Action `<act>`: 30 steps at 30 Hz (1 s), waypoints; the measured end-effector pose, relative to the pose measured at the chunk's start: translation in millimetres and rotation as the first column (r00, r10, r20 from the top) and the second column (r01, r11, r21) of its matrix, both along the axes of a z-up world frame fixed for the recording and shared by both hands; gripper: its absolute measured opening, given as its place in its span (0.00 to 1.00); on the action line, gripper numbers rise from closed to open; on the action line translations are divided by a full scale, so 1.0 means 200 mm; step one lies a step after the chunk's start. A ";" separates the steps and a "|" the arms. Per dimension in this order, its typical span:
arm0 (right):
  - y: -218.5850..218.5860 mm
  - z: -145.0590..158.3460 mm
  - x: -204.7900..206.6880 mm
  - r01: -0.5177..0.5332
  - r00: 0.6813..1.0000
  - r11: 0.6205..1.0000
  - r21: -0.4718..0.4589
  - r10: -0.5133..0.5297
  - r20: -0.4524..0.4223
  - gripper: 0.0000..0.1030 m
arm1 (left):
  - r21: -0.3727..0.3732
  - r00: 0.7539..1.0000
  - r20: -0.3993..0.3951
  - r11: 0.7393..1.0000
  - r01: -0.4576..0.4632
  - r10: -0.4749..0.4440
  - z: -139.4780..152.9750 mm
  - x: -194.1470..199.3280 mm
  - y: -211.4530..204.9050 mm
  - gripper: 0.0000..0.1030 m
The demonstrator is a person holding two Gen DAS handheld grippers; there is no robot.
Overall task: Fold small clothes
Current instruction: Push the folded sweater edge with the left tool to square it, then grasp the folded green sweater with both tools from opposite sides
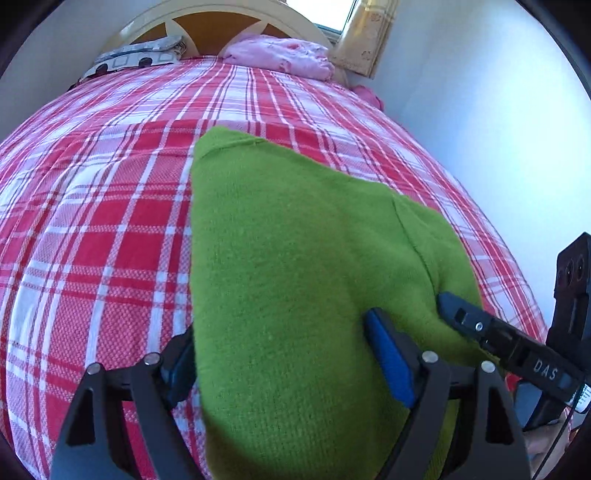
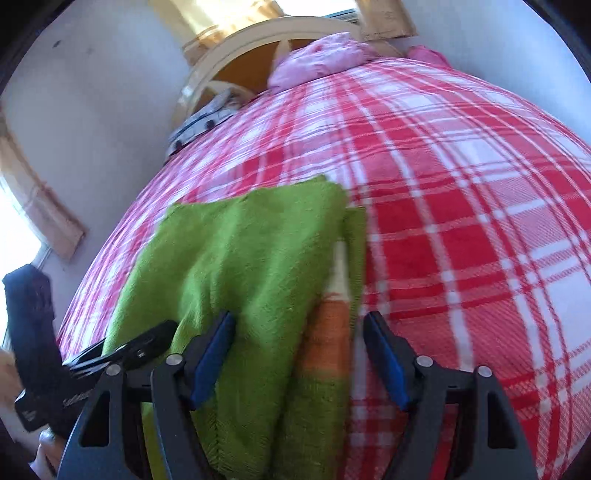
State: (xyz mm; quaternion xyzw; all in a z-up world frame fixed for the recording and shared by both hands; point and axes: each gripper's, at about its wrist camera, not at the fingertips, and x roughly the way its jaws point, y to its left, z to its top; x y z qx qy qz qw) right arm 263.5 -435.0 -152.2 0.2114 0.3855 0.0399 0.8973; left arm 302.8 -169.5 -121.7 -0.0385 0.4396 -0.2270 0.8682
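Note:
A green knitted garment (image 1: pixel 295 258) lies folded on the red and white checked bedspread (image 1: pixel 92 221). My left gripper (image 1: pixel 280 332) stands open and wide astride its near part. The right blue pad (image 1: pixel 388 362) rests on the knit, and the garment's left edge hides the other pad. In the right wrist view the same garment (image 2: pixel 240 258) shows an orange and white striped band (image 2: pixel 332 332) along its right edge. My right gripper (image 2: pixel 300 317) is open astride that edge, with one pad (image 2: pixel 214 354) on the green knit and the other over the bedspread (image 2: pixel 461 258).
A crumpled pink cloth (image 1: pixel 280 55) and a patterned pillow (image 1: pixel 136 55) lie at the head of the bed, below a cream headboard (image 1: pixel 236 11). A pale wall (image 1: pixel 480 129) runs close along the bed's right side. The right gripper's finger (image 1: pixel 458 314) reaches in beside my left one.

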 end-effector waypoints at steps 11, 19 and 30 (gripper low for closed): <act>0.04 0.00 0.04 -0.014 1.000 0.999 -0.035 0.014 -0.001 0.66 | -0.044 1.000 -0.001 0.999 0.010 -0.010 -0.02 0.02 0.01 0.83; 0.15 0.03 0.03 -0.042 0.999 0.986 -0.162 0.047 0.023 0.47 | -0.066 1.000 0.013 0.998 0.014 -0.013 -0.02 0.01 0.02 0.72; 0.10 0.01 0.06 0.002 1.000 0.992 -0.127 -0.001 0.008 0.57 | -0.075 1.000 0.021 0.997 0.005 -0.003 -0.02 0.00 0.02 0.67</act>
